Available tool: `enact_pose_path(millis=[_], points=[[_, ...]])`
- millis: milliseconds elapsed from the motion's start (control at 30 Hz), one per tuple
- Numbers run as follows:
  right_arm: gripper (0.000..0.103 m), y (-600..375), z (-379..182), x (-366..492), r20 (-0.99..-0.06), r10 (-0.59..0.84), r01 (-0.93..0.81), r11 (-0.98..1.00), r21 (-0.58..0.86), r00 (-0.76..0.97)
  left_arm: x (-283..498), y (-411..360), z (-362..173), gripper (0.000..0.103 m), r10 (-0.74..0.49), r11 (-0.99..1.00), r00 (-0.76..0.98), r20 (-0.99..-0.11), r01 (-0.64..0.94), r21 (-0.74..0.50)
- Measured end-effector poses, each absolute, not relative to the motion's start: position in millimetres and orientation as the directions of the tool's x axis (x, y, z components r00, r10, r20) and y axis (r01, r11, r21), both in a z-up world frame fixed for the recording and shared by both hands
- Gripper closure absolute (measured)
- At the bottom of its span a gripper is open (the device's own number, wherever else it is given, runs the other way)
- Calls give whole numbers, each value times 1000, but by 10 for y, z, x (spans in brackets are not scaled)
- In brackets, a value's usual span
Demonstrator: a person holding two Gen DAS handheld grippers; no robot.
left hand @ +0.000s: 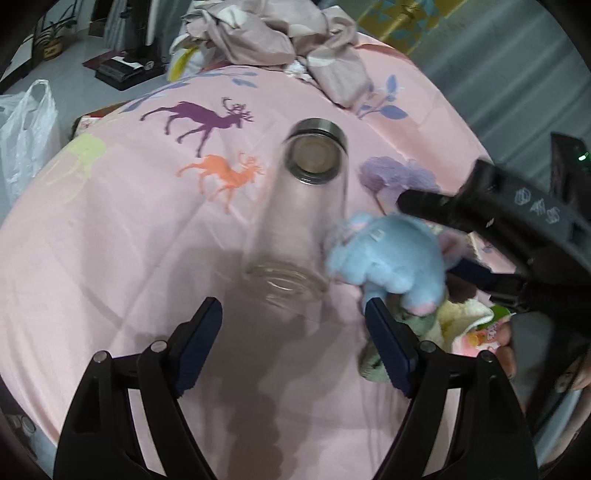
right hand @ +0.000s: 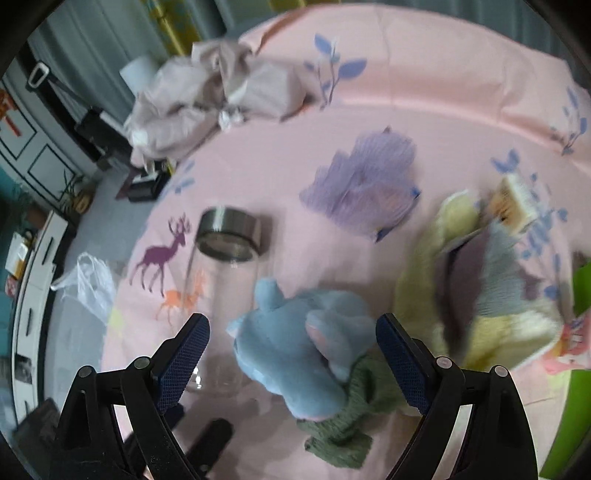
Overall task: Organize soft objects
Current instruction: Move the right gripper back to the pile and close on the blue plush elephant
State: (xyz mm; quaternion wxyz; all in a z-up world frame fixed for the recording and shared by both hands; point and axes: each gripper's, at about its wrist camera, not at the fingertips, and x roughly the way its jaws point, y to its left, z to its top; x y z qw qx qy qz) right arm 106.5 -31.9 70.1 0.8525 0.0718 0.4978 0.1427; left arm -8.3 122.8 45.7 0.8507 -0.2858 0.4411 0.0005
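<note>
- The left gripper [left hand: 293, 341] hung over the mouth of the clear glass jar [left hand: 295, 236], jaws apart with nothing between them — probably lining up to steady the jar.
- The jar lay on its side, steel-ringed base [left hand: 316, 151] at the far end, likely so toys could be pushed in.
- The right gripper [right hand: 291, 363] was spread wide around the blue plush toy [right hand: 299, 343], pads not pressing; the toy sat just beside the jar's mouth, partly on a green knit piece [right hand: 343, 424].
- A lilac cloth [right hand: 364, 181] and yellow plush [right hand: 480, 325] waited nearby on the pink deer-print sheet [left hand: 129, 229].
- Crumpled bedding [left hand: 273, 33] was heaped at the far edge; a plastic bag [left hand: 26, 136] was on the floor.
</note>
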Motion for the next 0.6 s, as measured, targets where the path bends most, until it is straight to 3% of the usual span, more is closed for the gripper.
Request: enact_pose_path(millis=[233, 333, 400, 600], points=[[14, -317, 432, 1131, -859, 297, -159, 954, 253, 417, -75, 1230, 465, 23, -267, 837, 610, -746, -237, -493], [25, -360, 479, 1120, -843, 308, -165, 951, 262, 441, -76, 1228, 467, 23, -266, 840, 612, -745, -232, -491], [29, -418, 579, 1112, -817, 330, -169, 944, 283, 473, -76, 1223, 469, 23, -262, 843, 612, -746, -232, -486], [29, -757, 1113, 899, -682, 400, -200, 913, 356, 612, -97, 1182, 496, 23, -243, 851, 622, -744, -231, -471]])
